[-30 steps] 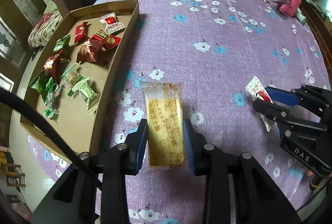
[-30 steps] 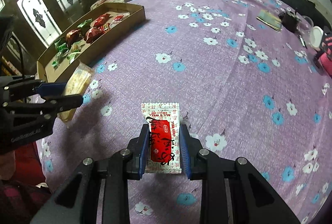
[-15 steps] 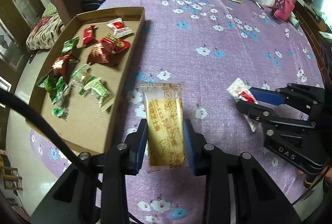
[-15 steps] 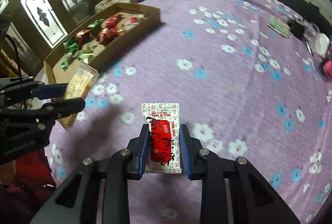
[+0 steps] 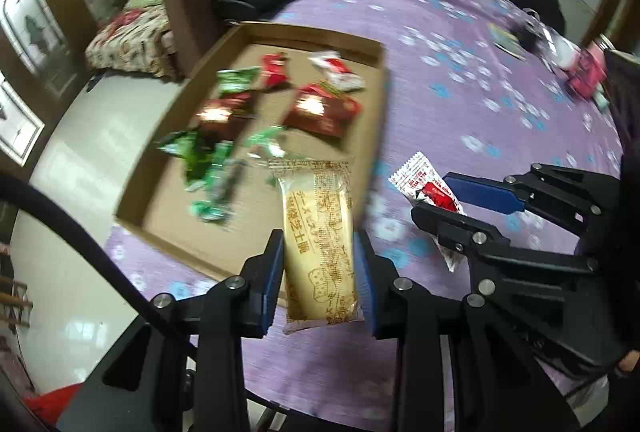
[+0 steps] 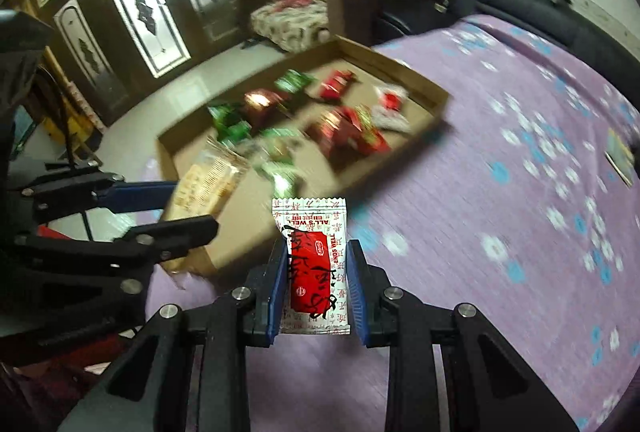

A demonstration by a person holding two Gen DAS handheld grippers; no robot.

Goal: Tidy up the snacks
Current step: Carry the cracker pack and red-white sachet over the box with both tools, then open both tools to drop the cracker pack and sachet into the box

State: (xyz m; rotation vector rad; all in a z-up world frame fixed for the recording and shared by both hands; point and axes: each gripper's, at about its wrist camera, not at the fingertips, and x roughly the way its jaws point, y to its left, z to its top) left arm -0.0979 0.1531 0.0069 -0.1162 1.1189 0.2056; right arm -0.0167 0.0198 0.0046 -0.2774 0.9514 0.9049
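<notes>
The left hand-held gripper (image 5: 318, 264) pinches a long yellow biscuit pack (image 5: 318, 232) by its sides, raised over the near corner of a shallow cardboard box (image 5: 382, 80) of red and green snack packets (image 5: 320, 110). Just beside it, the right hand-held gripper (image 6: 316, 280) clamps a white-and-red sachet (image 6: 314, 264) above the purple flowered tabletop (image 6: 500, 200), near the box's edge.

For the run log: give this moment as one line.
left tongs: shut on yellow biscuit pack | right tongs: shut on red-white sachet | both near cardboard tray | nothing released
</notes>
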